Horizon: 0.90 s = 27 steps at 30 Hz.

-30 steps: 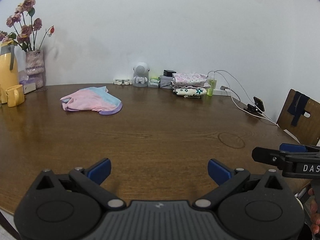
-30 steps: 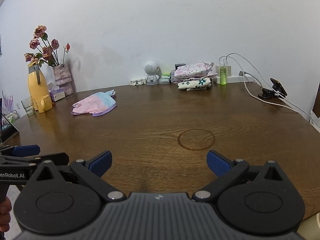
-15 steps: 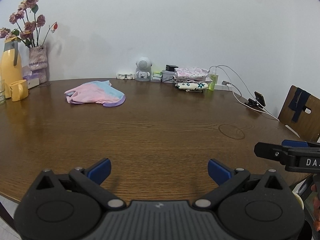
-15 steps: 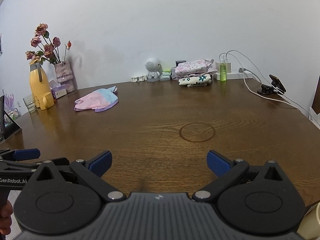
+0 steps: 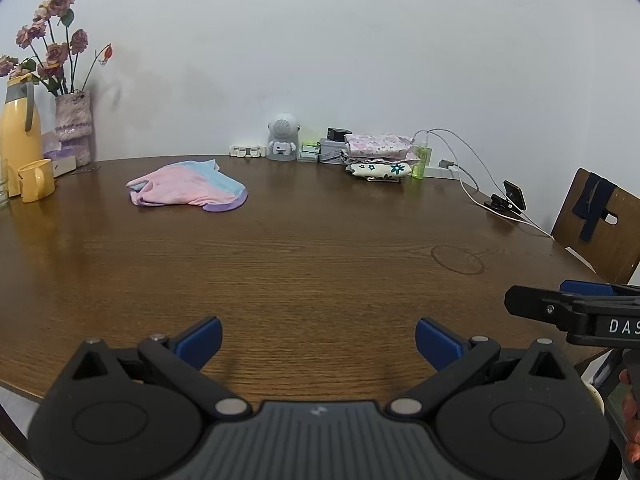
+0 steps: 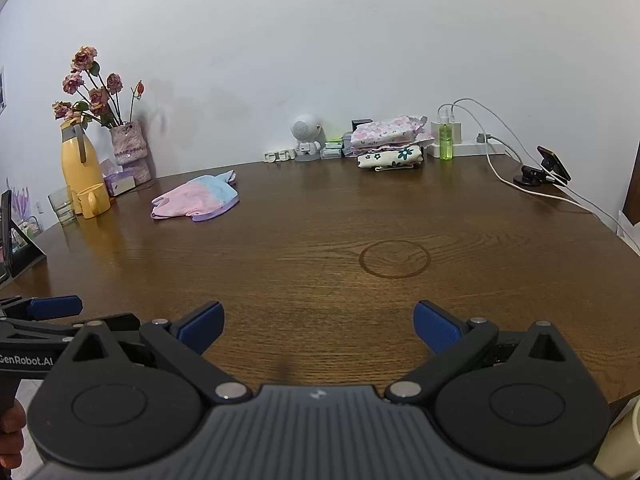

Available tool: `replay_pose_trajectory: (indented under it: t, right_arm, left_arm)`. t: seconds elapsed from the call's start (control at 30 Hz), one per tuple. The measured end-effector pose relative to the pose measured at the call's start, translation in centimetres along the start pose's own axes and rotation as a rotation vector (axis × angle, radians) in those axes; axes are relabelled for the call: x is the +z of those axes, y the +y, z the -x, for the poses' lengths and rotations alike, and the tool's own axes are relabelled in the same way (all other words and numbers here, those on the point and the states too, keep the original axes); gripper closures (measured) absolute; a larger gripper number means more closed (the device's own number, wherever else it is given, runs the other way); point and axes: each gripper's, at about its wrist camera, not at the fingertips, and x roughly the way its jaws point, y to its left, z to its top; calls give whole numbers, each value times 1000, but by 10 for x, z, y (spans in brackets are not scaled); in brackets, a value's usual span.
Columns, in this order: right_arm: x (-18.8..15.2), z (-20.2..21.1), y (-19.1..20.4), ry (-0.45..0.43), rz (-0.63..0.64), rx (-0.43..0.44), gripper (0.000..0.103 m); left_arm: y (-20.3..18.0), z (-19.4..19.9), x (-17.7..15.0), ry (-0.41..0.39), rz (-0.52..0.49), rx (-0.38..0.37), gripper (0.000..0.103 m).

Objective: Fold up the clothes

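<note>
A crumpled pink, light-blue and purple garment lies on the far left part of the round wooden table. A stack of folded patterned clothes rests at the back by the wall. My left gripper hovers open over the table's near edge, holding nothing. My right gripper is likewise open and empty, a little to the right of the left one; its side shows in the left wrist view. Both are far from the garment.
A yellow thermos, yellow mug and vase of dried roses stand at the left. A small white robot figure, green bottle, cables and a phone on a stand line the back. A wooden chair is at the right.
Both grippers have pulled back and risen slightly from the table, so more tabletop shows. Their jaws stay open. The garment has not moved.
</note>
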Motion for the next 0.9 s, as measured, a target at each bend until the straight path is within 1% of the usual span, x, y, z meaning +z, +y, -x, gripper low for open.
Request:
replay_pose_trajectory:
  t: [0.9]
  right_arm:
    - [-4, 0, -4, 13, -8, 0, 0]
  left_arm:
    - [0, -3, -3, 22, 0, 11, 0]
